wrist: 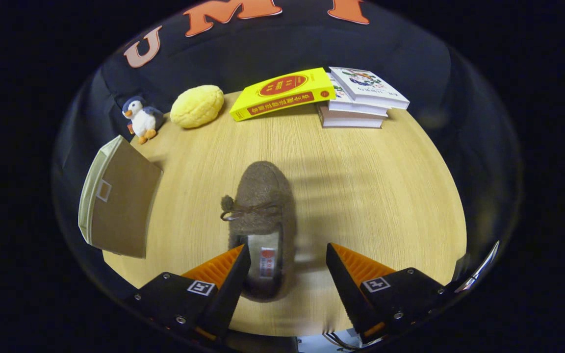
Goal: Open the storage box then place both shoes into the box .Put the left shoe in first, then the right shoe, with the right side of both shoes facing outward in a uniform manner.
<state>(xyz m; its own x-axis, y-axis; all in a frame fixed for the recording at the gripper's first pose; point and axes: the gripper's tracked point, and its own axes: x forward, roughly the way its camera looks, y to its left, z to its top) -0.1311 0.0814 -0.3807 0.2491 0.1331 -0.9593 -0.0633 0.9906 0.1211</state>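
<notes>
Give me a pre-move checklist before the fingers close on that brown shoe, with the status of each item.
1. Gripper open: ok, fingers spread wide.
2. Brown shoe between the fingers: not ok, its heel sits by the left finger, off-centre; the right finger is over bare table.
3. Shoe free of clutter: ok, the penguin toy, yellow bun and books lie far beyond it.
4. Storage box open: cannot tell, it stands left of the shoe and I see only outer panels.
5. This is the left shoe: cannot tell.
6. Second shoe located: cannot tell.
</notes>
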